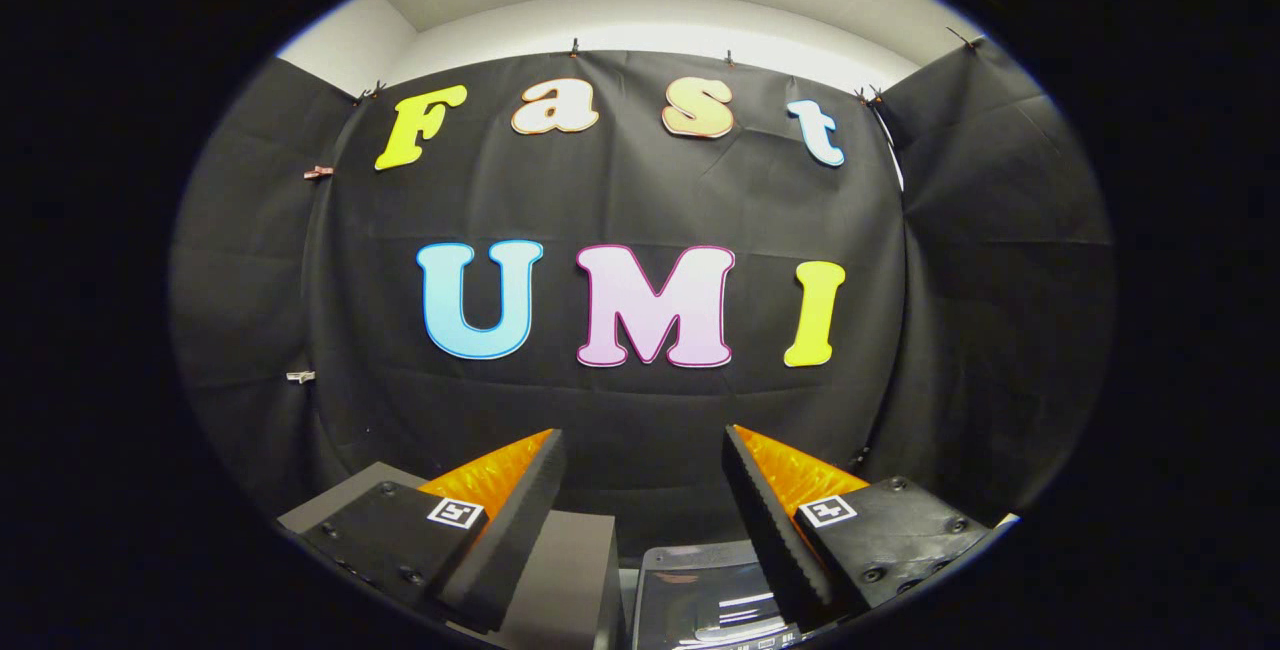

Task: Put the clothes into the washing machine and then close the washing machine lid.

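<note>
The gripper (pixel 640 450) stands wide, holding nothing; below it a glossy dark washing machine lid (pixel 700 600) — probably stiff and slippery — better pushed on its flat top.

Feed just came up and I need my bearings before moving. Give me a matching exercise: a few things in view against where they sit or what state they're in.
Things
1. claw
2. grey box
3. glossy panel
4. black cloth

Places and states
A. hangs as the wall beyond the fingers
B. low down in the gap between the two fingers, nearer the right one
C. open, nothing held
D. low down behind the left finger

Pairs: 1-C, 2-D, 3-B, 4-A
</note>
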A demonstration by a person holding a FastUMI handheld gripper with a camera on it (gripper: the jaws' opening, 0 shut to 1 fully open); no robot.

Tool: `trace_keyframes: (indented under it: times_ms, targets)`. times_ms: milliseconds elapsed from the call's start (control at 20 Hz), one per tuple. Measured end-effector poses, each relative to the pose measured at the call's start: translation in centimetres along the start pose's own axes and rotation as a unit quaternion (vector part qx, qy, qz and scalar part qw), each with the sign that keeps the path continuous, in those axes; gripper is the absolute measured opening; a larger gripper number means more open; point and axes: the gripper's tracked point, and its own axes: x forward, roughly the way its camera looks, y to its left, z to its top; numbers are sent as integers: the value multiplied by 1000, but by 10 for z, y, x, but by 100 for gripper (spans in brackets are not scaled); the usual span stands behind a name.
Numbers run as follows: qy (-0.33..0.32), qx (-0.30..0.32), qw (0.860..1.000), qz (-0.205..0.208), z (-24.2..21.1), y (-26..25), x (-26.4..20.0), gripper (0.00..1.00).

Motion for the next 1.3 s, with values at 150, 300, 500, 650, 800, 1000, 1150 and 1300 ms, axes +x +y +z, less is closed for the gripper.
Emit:
trace_keyframes:
  times_ms: [150, 300, 500, 650, 800, 1000, 1150, 1300]
  targets:
    - [0, 2, 1000, 3, 0, 2, 1, 99]
    - [2, 6, 1000, 4, -1, 3, -1, 99]
    - [1, 2, 1000, 7, 0, 4, -1, 99]
    - [-4, -15, 1000, 11, 2, 1, 0, 99]
    - [-13, -17, 1000, 16, 5, 2, 2, 99]
    - [-15, -14, 1000, 11, 7, 0, 4, 99]
    - [-20, -14, 1000, 1, 9, -6, 4, 99]
    - [-27, -13, 999, -10, 13, -9, 7, 99]
